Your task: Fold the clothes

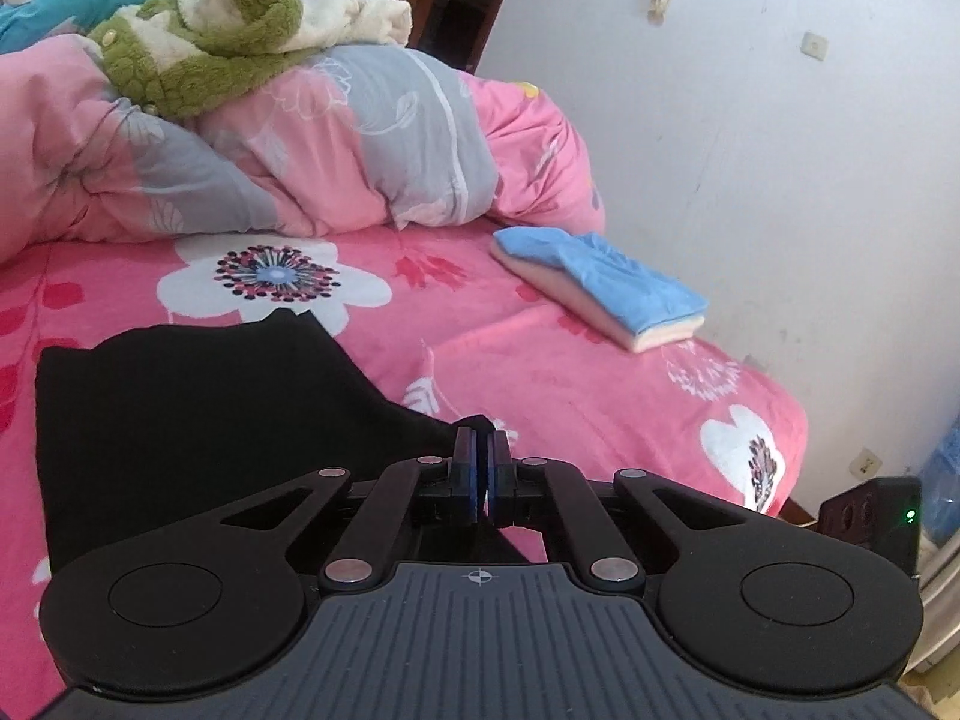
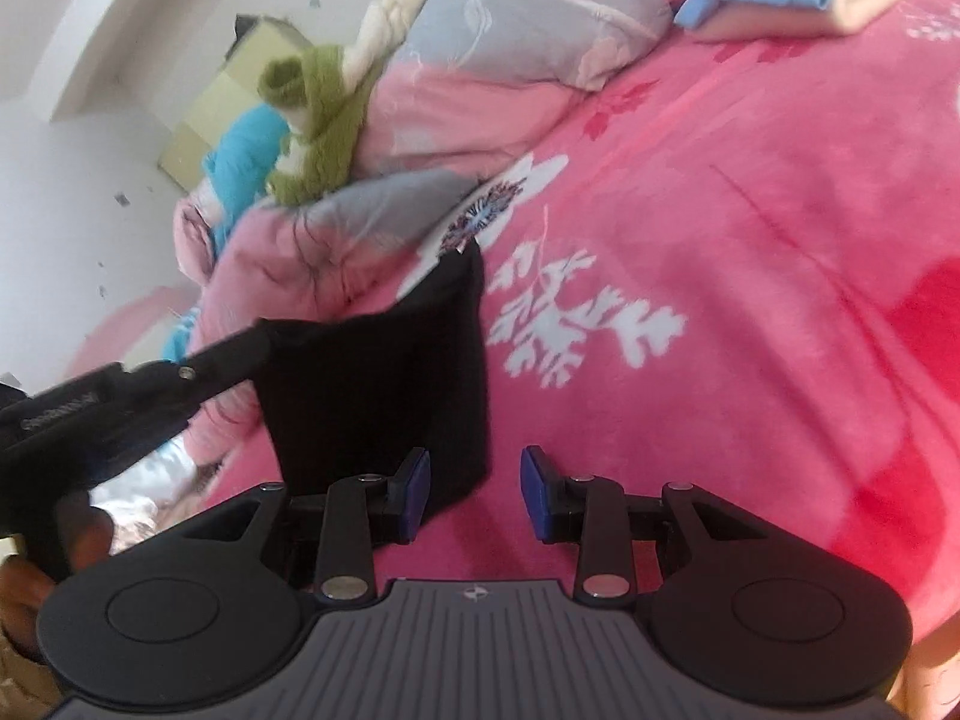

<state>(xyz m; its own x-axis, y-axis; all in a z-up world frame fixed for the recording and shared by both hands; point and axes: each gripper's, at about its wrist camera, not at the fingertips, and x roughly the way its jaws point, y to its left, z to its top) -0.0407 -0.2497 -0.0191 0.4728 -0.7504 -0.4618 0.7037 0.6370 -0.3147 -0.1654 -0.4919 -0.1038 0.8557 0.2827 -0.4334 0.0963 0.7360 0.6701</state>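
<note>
The left claw (image 1: 485, 450) was pinched together on a corner of the black garment (image 1: 198, 396), which lay on the pink flowered bed (image 1: 540, 384). The right claw (image 2: 474, 483) hung apart at the garment's near edge, gripping nothing. Beyond the garment sat a folded blue towel (image 1: 606, 285) and a bunched quilt (image 1: 336, 150).

A bed (image 1: 570, 372) under a pink floral sheet sits against a scuffed white wall (image 1: 750, 120) — a dark wooden door frame (image 1: 456, 0) behind.
</note>
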